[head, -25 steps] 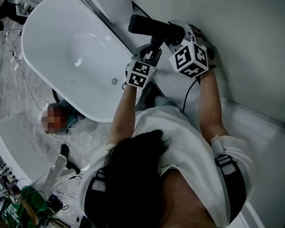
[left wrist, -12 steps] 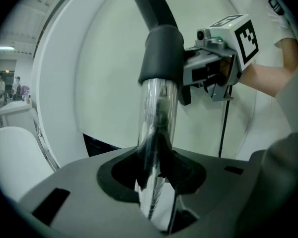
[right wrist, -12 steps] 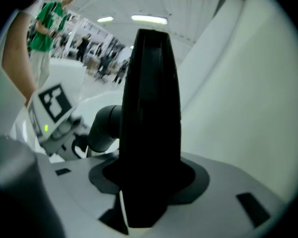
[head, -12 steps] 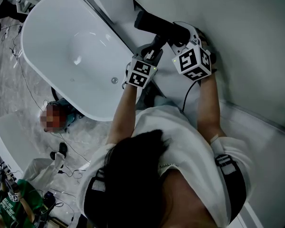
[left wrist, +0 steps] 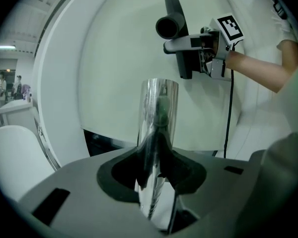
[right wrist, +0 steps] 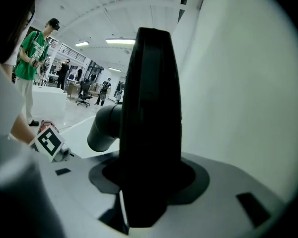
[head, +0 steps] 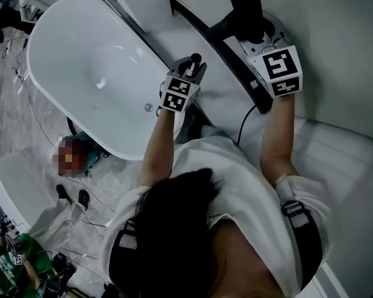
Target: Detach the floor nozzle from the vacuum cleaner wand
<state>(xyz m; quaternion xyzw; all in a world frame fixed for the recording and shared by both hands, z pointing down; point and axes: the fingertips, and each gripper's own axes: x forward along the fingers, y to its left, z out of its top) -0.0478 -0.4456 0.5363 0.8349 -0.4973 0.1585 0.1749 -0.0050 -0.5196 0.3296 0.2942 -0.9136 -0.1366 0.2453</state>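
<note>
A: nozzle first; where is it
B: floor nozzle point(right wrist: 151, 123) is up in the air, clear of the wand point(left wrist: 156, 133); the wand's open chrome end has nothing on it; from the left gripper view the nozzle sits well apart, up and to the right; I'd call it detached
A: jaws
B: right gripper point(head: 252, 33) is pinching the nozzle's flat black body, edge-on between the jaws; left gripper point(head: 189, 70) is clamped on the chrome tube, a little short of its open end; neither is empty
A: handling
B: my guess only; the nozzle looks like hard plastic, stiff, probably light but broad, so it could swing on a narrow pinch; take it mid-body as here, or by the grey neck point(right wrist: 104, 130); the wand is polished metal, rigid, likely slippery; pads square across the tube, near the end
A: surroundings
B: white bathtub point(head: 81, 61) on the person's left; pale curved wall behind both grippers; black cable point(head: 244, 121) hanging below the right gripper; a dropped nozzle might chip
</note>
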